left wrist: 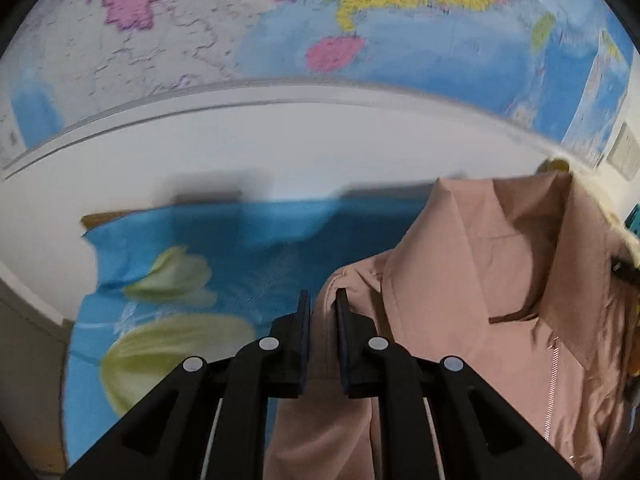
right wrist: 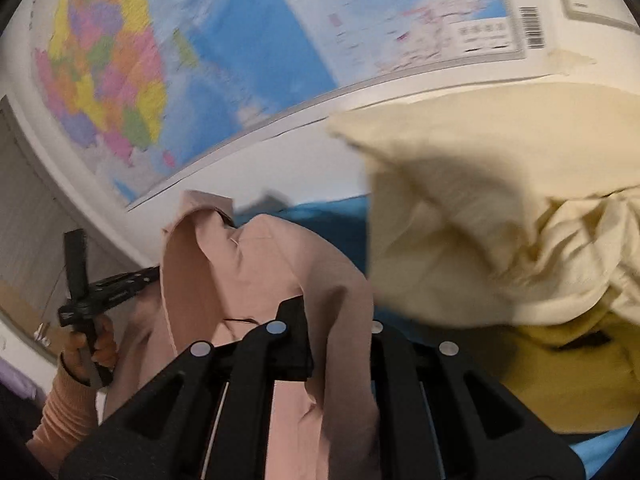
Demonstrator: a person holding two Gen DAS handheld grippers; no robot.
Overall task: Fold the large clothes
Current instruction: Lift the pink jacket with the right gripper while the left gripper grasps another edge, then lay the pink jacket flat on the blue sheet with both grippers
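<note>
Left claw (left wrist: 323, 300) narrowly parted, pinching a fold of the dusty-pink collared jacket (left wrist: 480, 280); right claw (right wrist: 340, 312) clamped on the same pink cloth, fingertips buried under it. Jacket held up over a blue flower-printed sheet (left wrist: 240, 248) (cream garment (right wrist: 500, 200) heaped on a mustard one (right wrist: 568, 380) beside), wall map (left wrist: 360, 40) behind

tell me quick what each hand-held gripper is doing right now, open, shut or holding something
Left hand-held gripper: nearly closed, pink jacket fabric between its fingers, held.
Right hand-held gripper: shut on the same pink jacket, whose fabric drapes over its fingers.
</note>
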